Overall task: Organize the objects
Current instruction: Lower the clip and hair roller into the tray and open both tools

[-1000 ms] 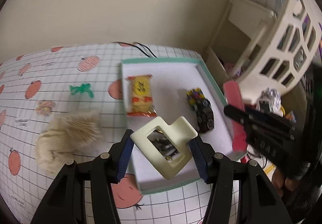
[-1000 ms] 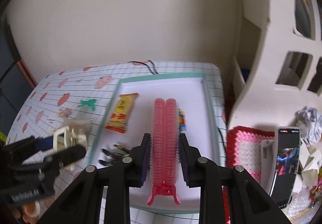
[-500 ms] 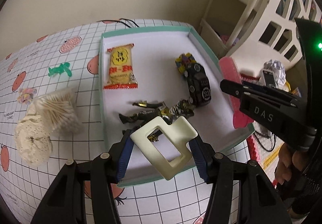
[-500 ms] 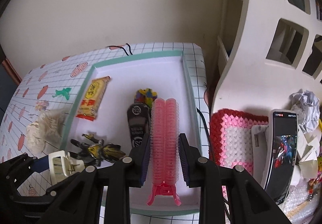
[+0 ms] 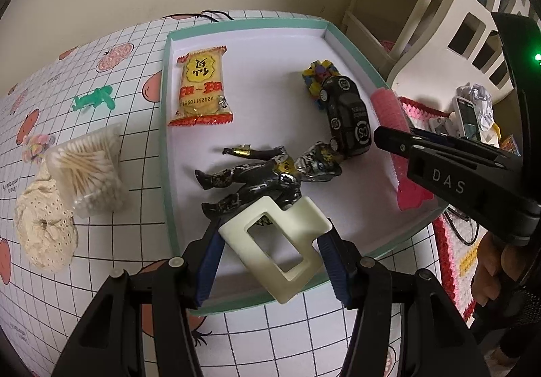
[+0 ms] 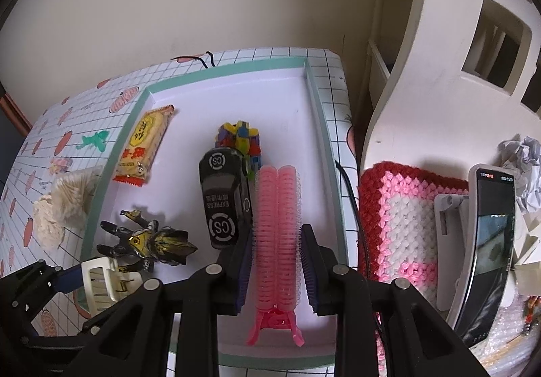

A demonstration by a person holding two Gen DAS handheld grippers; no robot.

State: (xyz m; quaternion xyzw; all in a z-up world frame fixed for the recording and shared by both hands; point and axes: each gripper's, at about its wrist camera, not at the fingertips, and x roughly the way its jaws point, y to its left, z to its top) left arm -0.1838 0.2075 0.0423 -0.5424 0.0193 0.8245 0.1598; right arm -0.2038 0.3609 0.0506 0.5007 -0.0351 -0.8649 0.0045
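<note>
My left gripper (image 5: 270,238) is shut on a cream hair claw clip (image 5: 304,218), held over the near edge of a teal-rimmed white tray (image 5: 165,126). My right gripper (image 6: 276,241) is shut on a pink hair-roller clip (image 6: 276,194) above the tray's right side, beside a black toy car (image 6: 223,197). Lying in the tray are a yellow snack packet (image 5: 202,86), a colourful block toy (image 5: 319,72) and a black-and-gold action figure (image 5: 263,170), just beyond the cream clip. The tray's right rim (image 6: 324,147) runs beside the roller.
On the gridded tablecloth left of the tray lie a box of cotton swabs (image 5: 89,167), a cream lace scrunchie (image 5: 44,235) and a green toy figure (image 5: 94,99). To the right are a white plastic shelf (image 6: 439,55), a red-pink crocheted mat (image 6: 405,207) and a phone on a stand (image 6: 490,241).
Both grippers have come closer to the tray with their clips still held. The action figure, once hidden behind the cream clip, now shows in full.
</note>
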